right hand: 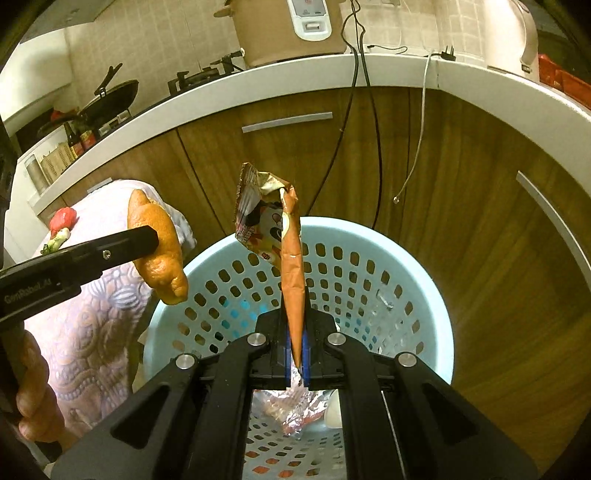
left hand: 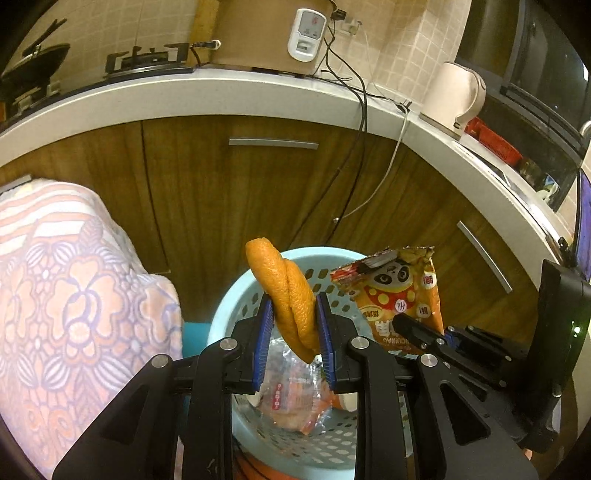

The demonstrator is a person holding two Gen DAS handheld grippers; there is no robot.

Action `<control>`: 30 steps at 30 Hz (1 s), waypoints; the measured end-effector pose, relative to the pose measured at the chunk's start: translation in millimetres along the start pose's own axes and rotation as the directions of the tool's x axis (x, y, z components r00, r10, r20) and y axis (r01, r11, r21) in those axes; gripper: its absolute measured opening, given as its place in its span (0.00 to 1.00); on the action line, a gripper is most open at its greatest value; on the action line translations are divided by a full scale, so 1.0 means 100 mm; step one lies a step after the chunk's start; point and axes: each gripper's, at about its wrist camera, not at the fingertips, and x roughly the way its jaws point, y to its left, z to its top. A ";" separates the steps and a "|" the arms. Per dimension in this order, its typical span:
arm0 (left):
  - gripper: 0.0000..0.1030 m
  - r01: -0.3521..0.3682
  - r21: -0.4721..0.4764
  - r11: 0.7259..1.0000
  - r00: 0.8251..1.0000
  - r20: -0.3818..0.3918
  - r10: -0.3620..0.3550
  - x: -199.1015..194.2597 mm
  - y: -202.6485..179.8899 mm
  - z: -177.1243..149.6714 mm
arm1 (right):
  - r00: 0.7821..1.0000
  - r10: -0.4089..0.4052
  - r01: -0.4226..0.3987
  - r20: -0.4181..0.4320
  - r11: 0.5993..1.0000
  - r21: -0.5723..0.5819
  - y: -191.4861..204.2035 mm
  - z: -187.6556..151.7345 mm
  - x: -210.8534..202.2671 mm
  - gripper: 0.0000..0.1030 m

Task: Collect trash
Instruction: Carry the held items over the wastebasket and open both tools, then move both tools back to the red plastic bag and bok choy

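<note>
My left gripper (left hand: 293,314) is shut on a folded orange peel (left hand: 286,291) and holds it above a light blue perforated basket (left hand: 229,306). My right gripper (right hand: 295,332) is shut on an orange snack wrapper (right hand: 291,258) with a panda print and holds it upright over the same basket (right hand: 424,295). The wrapper also shows in the left wrist view (left hand: 399,291), to the right of the peel. The peel also shows in the right wrist view (right hand: 159,251), at the left beside the basket rim. Crumpled wrappers (left hand: 291,406) lie in the basket's bottom.
A table with a flowered pink cloth (left hand: 66,302) stands left of the basket, with a red scrap (right hand: 62,218) on it. Wooden cabinets (left hand: 258,184) and a white counter (left hand: 221,96) with a rice cooker (left hand: 273,33) and kettle (left hand: 454,96) are behind. Cables (left hand: 354,158) hang down.
</note>
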 end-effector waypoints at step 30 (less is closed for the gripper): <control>0.48 -0.016 -0.088 0.996 0.997 0.075 0.023 -0.42 0.30 -0.01 | 0.997 0.011 -0.011 -0.071 1.000 0.003 0.10 -0.04 -0.02 0.33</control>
